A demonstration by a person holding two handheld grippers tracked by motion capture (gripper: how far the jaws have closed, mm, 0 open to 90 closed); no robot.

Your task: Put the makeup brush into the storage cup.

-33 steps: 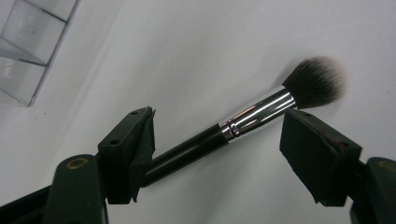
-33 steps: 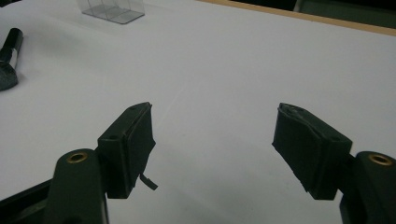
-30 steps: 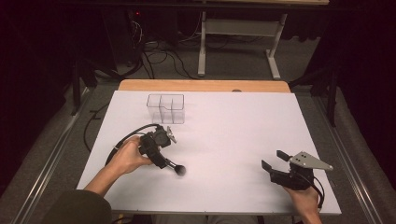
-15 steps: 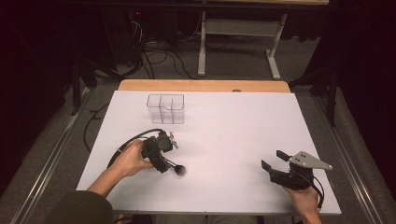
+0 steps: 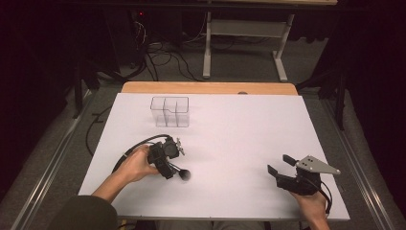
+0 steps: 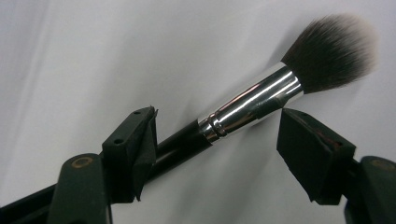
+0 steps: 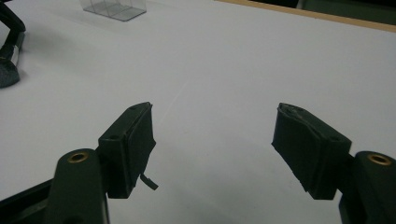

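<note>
White table [image 5: 239, 124] is lit; the makeup brush [image 6: 243, 109] lies on it between the spread jaws of the left gripper [image 6: 215, 154] (ungrasped), its handle slanted across them, bristles away. The right gripper [image 7: 212, 154] is open, well apart.

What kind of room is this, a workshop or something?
Probably a lab recording station: a white-covered table in a dark room, tangled cables on the floor behind, and a person working a makeup brush with a handheld left gripper.

Dark room, grey carpet floor [image 5: 249, 62]
</note>
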